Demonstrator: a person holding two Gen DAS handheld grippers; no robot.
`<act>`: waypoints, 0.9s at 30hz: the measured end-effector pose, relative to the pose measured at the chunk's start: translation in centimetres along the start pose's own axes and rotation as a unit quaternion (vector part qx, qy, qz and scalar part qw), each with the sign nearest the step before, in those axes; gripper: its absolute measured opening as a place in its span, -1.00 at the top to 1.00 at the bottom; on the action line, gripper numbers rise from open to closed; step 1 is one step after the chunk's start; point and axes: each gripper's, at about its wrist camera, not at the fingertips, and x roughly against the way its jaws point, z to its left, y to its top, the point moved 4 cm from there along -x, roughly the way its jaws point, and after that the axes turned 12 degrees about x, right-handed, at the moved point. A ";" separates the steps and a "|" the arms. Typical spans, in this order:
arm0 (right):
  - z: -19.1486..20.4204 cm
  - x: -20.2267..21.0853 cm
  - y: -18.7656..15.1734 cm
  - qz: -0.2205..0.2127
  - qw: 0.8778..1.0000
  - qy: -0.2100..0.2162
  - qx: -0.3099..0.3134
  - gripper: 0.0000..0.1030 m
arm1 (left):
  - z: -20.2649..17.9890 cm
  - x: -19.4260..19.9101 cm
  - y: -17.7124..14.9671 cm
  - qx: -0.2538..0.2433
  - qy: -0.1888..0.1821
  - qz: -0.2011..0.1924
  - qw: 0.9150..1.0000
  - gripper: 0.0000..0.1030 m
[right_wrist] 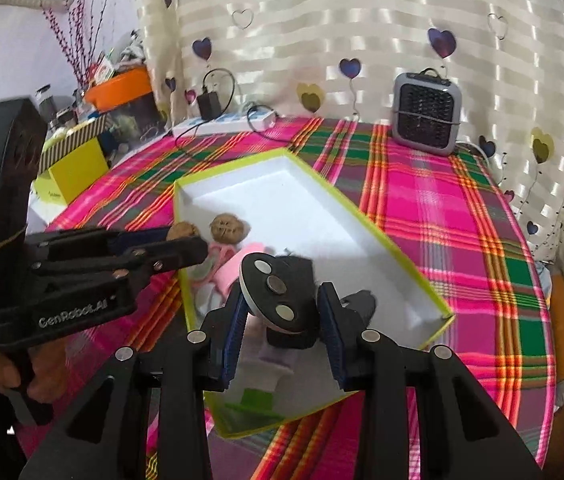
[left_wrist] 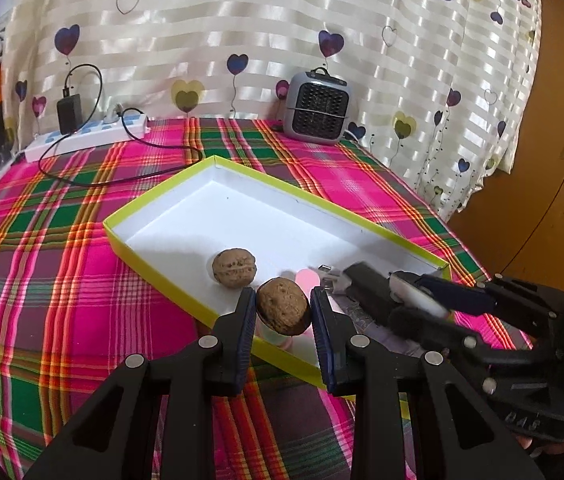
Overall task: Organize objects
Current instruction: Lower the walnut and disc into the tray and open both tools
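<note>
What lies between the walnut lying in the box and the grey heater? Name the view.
Left wrist view: between walnut and heater, only bare box floor, its rim, plaid cloth.

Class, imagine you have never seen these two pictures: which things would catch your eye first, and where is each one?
First the pink, green and orange plaid cloth covering the table. At its middle lies a shallow white box with a lime-green rim, one walnut on its floor. Close to the cameras, the left gripper holds a second walnut over the box, and the right gripper holds a dark round disc with metal studs.
</note>
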 end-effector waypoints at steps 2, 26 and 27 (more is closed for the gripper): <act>0.3 -0.1 0.0 0.000 1.000 0.005 0.005 0.28 | 0.1 0.1 0.0 0.000 0.003 -0.003 1.000 0.50; 1.4 -1.9 1.7 0.014 0.998 -0.002 0.057 0.29 | 1.0 -1.7 0.7 0.008 0.020 0.005 1.000 0.50; 1.5 -2.1 1.6 0.017 0.998 -0.001 0.058 0.29 | 1.0 -1.8 0.7 0.007 0.021 0.004 1.000 0.50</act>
